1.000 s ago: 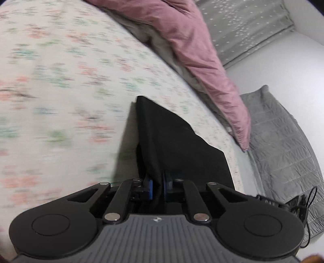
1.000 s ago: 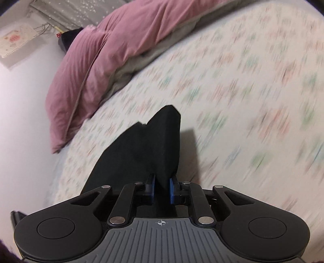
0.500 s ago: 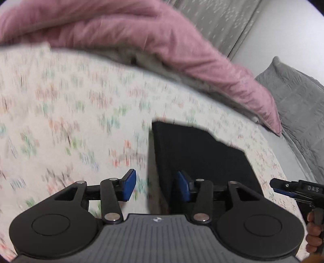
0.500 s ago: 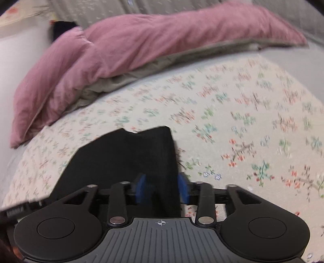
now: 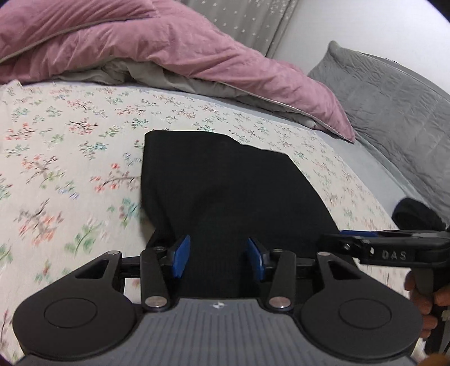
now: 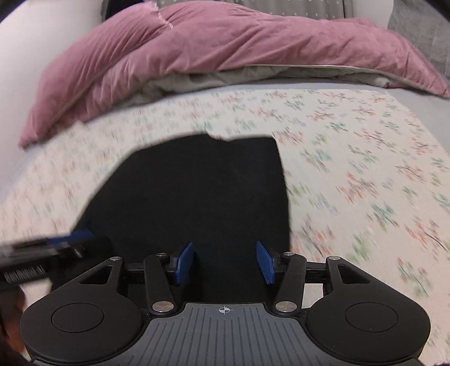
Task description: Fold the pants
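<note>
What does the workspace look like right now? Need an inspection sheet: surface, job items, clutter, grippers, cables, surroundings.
Surface: floral bed sheet, flat around the work area.
Job's things: black pants lying folded on the sheet, near edge between both grippers' pads.
Clutter: pink duvet bunched at the far side; small dark item at the bed edge, cannot tell what.
Grippers: left gripper open, jaws just opened, pads clear of the cloth; right gripper open, jaws just opened, not clamping.
Cables: nothing seen.
Surroundings: grey quilted cover beside the bed, white wall, grey starred fabric behind.
</note>
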`<action>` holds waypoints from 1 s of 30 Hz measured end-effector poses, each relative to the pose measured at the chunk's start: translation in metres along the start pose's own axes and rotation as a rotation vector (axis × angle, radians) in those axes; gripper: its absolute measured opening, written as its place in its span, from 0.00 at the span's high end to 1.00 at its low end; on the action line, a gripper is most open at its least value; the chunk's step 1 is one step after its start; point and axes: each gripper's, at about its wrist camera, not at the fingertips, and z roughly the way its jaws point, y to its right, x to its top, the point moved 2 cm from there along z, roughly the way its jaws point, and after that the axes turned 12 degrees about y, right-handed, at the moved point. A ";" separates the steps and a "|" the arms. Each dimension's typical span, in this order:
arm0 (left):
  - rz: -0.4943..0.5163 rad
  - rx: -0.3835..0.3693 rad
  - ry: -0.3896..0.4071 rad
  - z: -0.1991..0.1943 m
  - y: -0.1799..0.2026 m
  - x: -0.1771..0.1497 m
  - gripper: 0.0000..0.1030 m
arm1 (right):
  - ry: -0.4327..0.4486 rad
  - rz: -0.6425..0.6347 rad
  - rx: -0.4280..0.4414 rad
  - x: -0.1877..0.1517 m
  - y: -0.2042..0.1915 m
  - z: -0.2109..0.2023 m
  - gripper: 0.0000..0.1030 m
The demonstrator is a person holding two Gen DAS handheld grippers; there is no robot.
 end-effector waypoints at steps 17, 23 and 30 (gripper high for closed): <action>0.172 0.076 -0.075 -0.091 0.033 -0.045 0.24 | -0.031 -0.066 -0.070 -0.087 0.011 -0.108 0.50; 0.101 0.224 -0.079 -0.107 0.052 -0.025 0.01 | 0.034 -0.074 -0.117 -0.065 0.002 -0.136 0.29; 0.053 0.318 -0.071 -0.120 0.068 -0.013 0.00 | 0.086 -0.106 -0.144 -0.046 -0.022 -0.164 0.09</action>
